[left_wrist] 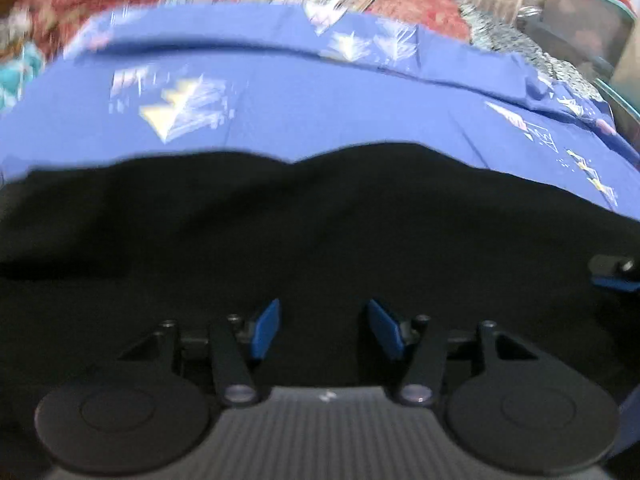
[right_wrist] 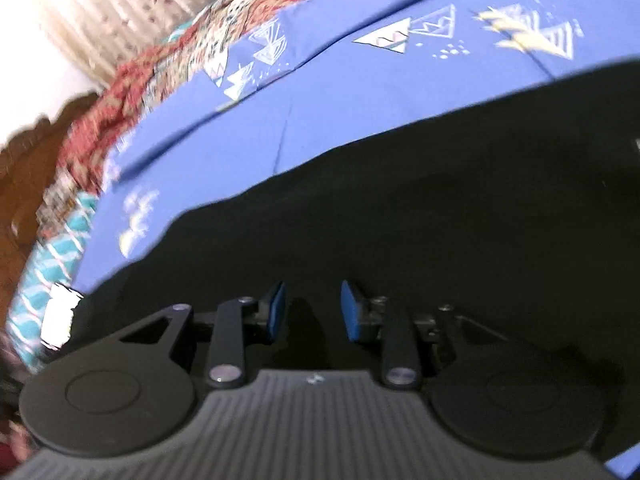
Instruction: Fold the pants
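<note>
Blue printed sheet [left_wrist: 304, 112] covers the bed, with a red patterned quilt [right_wrist: 120, 92] bunched along its far side and a pale curtain [right_wrist: 104, 12] beyond. On the sheet lie the black pants [left_wrist: 320, 232], spread wide, filling the lower half of both wrist views; their far edge runs across the sheet in a shallow wavy line.

Handling, as I judge it: soft, light, limp cloth. It will drape and drag, not hold shape. Take hold at an edge or corner, pinching through all layers, one claw at each end of the fold line.

My left claw [left_wrist: 324, 328] stands part open over the pants, nothing between the pads. My right claw [right_wrist: 312, 312] is also part open, somewhat narrower. Motion blur and black-on-black make it hard to say, but a small ridge of cloth seems to rise between its pads, unpinched.
</note>
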Demonstrator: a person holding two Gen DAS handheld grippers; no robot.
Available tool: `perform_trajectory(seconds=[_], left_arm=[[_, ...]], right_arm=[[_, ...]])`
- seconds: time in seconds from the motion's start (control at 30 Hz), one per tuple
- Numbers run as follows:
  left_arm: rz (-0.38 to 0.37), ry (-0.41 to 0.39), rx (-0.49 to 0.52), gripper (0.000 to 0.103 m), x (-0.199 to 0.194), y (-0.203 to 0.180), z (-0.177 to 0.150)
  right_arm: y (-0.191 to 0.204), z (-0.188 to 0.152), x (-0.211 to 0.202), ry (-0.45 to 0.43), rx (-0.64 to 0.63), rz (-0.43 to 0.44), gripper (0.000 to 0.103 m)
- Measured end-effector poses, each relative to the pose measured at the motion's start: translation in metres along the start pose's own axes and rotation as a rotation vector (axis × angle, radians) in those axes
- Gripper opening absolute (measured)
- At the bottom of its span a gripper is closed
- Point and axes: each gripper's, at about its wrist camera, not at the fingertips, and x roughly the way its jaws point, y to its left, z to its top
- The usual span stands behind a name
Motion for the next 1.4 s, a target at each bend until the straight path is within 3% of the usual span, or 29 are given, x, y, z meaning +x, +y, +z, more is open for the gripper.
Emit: perform_trajectory(seconds=[0.23,0.37,0.47,0.67,0.8,1.0,1.13,1.2,1.4], left_arm=[[0.027,0.048,-0.044,0.054,-0.006,-0.005,0.008],[0.013,0.055,-0.047,0.057,-0.015,-0.013,0.009],[-0.004,0.056,-0.014,0.057,-0.02,-0.029,0.008],[-0.072,0.065,0.065,0.059,-0.018,-0.069,0.013],[-0.111,0.088,0.128,0.059,-0.009,-0.101,0.017],[-0.151,0.092,0.224,0.06,-0.002,-0.144,0.015],[-0.152,0.107,0.252,0.062,0.002,-0.158,0.012],[-0.149,0.113,0.258,0.063,0.002,-0.159,0.011],[-0.159,0.125,0.174,0.061,-0.002,-0.144,0.016]], right_arm=[[-0.014,0.004,-0.043,-0.134,-0.015,0.024,0.04],[-0.043,-0.001,-0.054,-0.152,0.037,-0.054,0.039],[-0.071,-0.004,-0.065,-0.177,0.064,-0.154,0.024],[-0.116,-0.008,-0.109,-0.308,0.172,-0.225,0.026],[-0.14,-0.02,-0.148,-0.415,0.211,-0.321,0.03],[-0.176,-0.044,-0.188,-0.558,0.376,-0.313,0.05],[-0.198,-0.056,-0.182,-0.551,0.504,-0.195,0.055],[-0.208,-0.054,-0.176,-0.551,0.546,-0.152,0.064],[-0.212,-0.03,-0.18,-0.586,0.514,-0.15,0.067]])
